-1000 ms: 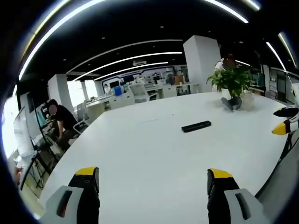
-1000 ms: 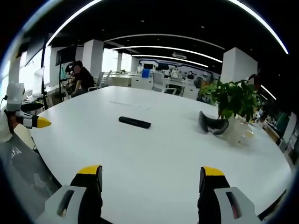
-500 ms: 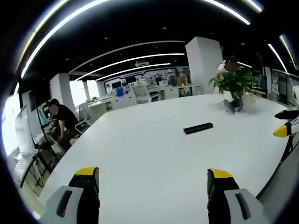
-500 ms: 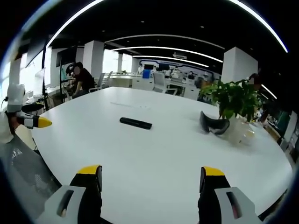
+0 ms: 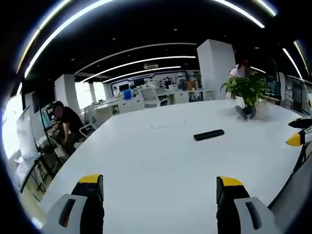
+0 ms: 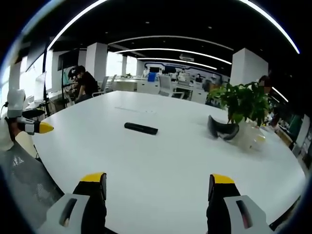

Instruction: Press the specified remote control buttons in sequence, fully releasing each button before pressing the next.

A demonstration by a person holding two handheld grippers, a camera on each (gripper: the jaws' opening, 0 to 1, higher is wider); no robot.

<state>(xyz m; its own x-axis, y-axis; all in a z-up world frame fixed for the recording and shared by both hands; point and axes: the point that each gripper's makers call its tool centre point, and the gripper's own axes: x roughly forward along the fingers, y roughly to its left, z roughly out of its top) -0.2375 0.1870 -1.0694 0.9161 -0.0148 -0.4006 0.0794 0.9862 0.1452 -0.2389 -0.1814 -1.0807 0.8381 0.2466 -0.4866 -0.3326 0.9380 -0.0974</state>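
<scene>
Shifted slightly, left view only, so camera drift; remote control (image 5: 208,135) (image 6: 140,128) unmoved, mid-worktop (image 5: 161,165), well apart from both. Left hand-held gripper (image 5: 161,187) and right hand-held gripper (image 6: 155,185) gaping, empty. No button pressed yet, by appearances.

**Bright table, dark ceiling**

Long ceiling light strips (image 5: 141,62) arc overhead, lighting the white table (image 6: 165,161) evenly with soft shadows. Windows (image 6: 116,62) far ahead glare white. Fisheye bending curves the edges; distant desks look soft
</scene>
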